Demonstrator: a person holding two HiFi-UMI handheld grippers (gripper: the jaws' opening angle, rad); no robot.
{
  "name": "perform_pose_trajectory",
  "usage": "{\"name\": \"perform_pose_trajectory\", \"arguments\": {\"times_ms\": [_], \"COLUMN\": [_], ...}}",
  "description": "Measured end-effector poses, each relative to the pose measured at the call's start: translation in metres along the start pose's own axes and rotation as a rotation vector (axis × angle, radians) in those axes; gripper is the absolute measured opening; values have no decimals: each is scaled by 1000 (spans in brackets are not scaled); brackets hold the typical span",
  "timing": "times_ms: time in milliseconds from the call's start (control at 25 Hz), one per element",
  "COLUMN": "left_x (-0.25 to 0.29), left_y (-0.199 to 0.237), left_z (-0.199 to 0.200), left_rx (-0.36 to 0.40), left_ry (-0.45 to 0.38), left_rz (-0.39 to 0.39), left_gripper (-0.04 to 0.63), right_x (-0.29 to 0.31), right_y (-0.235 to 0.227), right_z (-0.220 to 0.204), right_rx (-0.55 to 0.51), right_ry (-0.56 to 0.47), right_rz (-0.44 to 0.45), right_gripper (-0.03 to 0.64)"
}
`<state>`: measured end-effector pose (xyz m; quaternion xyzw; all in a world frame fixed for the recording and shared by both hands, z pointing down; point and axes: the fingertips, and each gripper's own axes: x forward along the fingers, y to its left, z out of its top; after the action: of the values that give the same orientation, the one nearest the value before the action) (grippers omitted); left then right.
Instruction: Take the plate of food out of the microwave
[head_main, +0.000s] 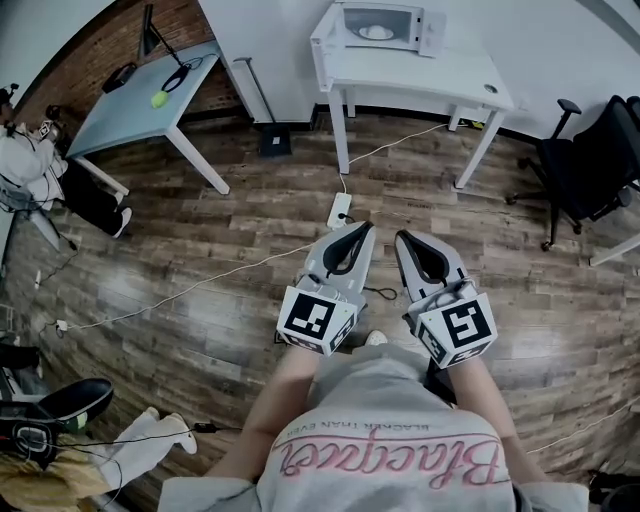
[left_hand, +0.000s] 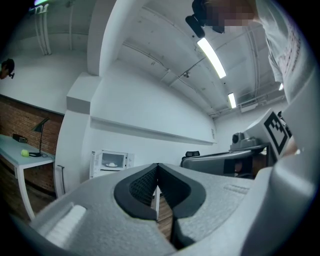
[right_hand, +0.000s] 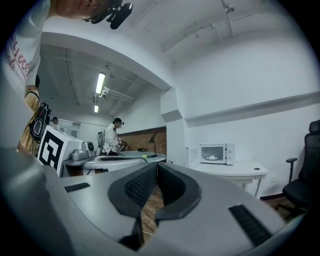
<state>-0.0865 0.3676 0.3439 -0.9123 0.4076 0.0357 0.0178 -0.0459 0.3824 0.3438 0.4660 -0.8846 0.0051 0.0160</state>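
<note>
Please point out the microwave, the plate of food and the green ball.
microwave (head_main: 432, 30): head view, control panel.
plate of food (head_main: 376, 32): head view, the white food.
green ball (head_main: 158, 99): head view, its middle.

A wood floor (head_main: 200, 230) is filling most of the frame, with cables (head_main: 200, 284) trailing across it. A white table (head_main: 420, 75) is standing top centre against a white wall (head_main: 560, 40), a grey desk (head_main: 140, 100) is sitting upper left by a brick wall (head_main: 90, 50), and a black chair (head_main: 590, 170) is standing at the right.
</note>
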Motion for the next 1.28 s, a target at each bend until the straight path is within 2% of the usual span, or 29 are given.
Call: {"name": "perform_pose_trajectory", "arguments": {"times_ms": [480, 680, 920, 1280], "left_x": [41, 53, 72, 101], "left_y": [6, 1, -3, 6], "left_z": [-14, -18, -18, -28], "left_rx": [-12, 10, 25, -1], "left_ry": [23, 43, 40, 60], "left_rz": [45, 29, -5, -44], "left_gripper": [6, 6, 6, 6], "right_x": [21, 18, 20, 33], "right_y": [-38, -56, -69, -94], "right_z": [-6, -6, -6, -16], "right_rx": [18, 56, 54, 84], "right_ry": [-1, -20, -43, -3], "right_rz": [55, 36, 34, -18], "right_gripper": [15, 15, 15, 15]}}
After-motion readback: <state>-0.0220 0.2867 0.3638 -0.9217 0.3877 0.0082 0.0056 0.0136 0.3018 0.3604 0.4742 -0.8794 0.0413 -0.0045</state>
